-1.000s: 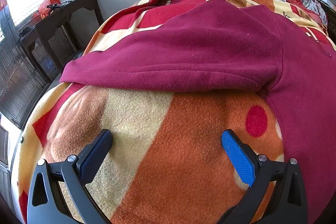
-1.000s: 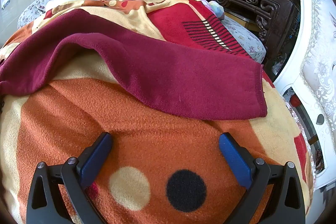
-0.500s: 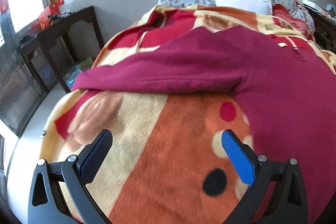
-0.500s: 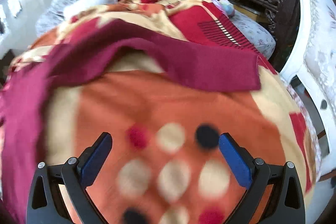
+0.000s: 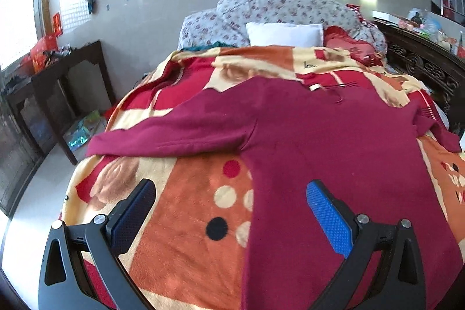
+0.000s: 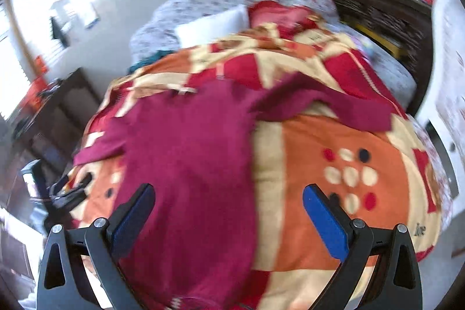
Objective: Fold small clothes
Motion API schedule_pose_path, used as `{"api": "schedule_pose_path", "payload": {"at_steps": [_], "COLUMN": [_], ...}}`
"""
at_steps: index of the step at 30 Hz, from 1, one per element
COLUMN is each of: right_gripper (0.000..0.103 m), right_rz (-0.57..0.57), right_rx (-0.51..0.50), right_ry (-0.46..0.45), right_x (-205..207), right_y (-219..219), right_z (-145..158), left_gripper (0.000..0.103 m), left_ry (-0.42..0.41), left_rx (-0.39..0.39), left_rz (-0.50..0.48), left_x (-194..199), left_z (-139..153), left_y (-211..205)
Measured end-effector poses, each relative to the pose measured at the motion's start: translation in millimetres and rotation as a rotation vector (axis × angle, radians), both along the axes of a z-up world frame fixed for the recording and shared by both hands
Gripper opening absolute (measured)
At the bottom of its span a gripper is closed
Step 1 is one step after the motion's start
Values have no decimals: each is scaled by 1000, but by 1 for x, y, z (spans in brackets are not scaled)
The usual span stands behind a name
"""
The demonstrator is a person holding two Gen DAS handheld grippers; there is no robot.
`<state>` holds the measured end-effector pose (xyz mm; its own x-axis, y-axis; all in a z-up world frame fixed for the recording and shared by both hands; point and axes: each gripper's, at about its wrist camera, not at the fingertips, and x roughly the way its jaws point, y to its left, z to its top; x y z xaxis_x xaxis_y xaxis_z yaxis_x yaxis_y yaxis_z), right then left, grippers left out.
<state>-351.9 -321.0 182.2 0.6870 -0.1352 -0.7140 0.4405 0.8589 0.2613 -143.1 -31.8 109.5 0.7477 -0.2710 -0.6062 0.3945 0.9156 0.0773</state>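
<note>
Maroon long-sleeved fleece top point(image 5: 328, 141) lies spread flat on the bed, on top of a plush blanket patterned in orange, cream and red with coloured dots point(image 5: 186, 225). Its body runs down the middle of the bed toward the cameras, one sleeve stretched out to the left side and the other reaching off to the right, where the cuff end looks slightly rumpled. In the blurred right wrist view the same top point(image 6: 186, 164) fills the left half of the bed, the dotted blanket point(image 6: 334, 164) bare beside it. At the head of the bed a floral grey quilt point(image 5: 279, 5) is bunched up behind a white rectangular pillow point(image 5: 284, 34). A dark wooden side table point(image 5: 58, 77) stands by the wall to the left. The left gripper point(image 5: 231, 211) hovers above the near edge of the top with its blue-padded fingers spread wide, holding nothing. The right gripper point(image 6: 228, 212) is likewise spread wide and empty, poised over the top's lower part.
</note>
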Motion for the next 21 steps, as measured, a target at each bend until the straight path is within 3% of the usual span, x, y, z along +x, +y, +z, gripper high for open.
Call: {"api": "schedule_pose_path", "payload": {"at_steps": [4,9,18,21], "right_gripper": [103,103,103,103], "right_rz": [39,43,58,77], "right_rx": [-53,-130,-221,-253], "right_ry": [-5,21,-41,-19], "right_x": [22,64,111,124], "right_y": [33,61,91,96], "right_z": [-3,-30,-68,-77], "left_gripper": [103,103,103,103], "left_ry": [7,22,62,78], "left_rx": [-28,-40,-44,-45], "left_rz": [-14,-19,-13,-9], "left_x": [-8,-11,-4,2], "left_z": [6,4,-9,-14], "left_y": [-3,-7,-12,-14]}}
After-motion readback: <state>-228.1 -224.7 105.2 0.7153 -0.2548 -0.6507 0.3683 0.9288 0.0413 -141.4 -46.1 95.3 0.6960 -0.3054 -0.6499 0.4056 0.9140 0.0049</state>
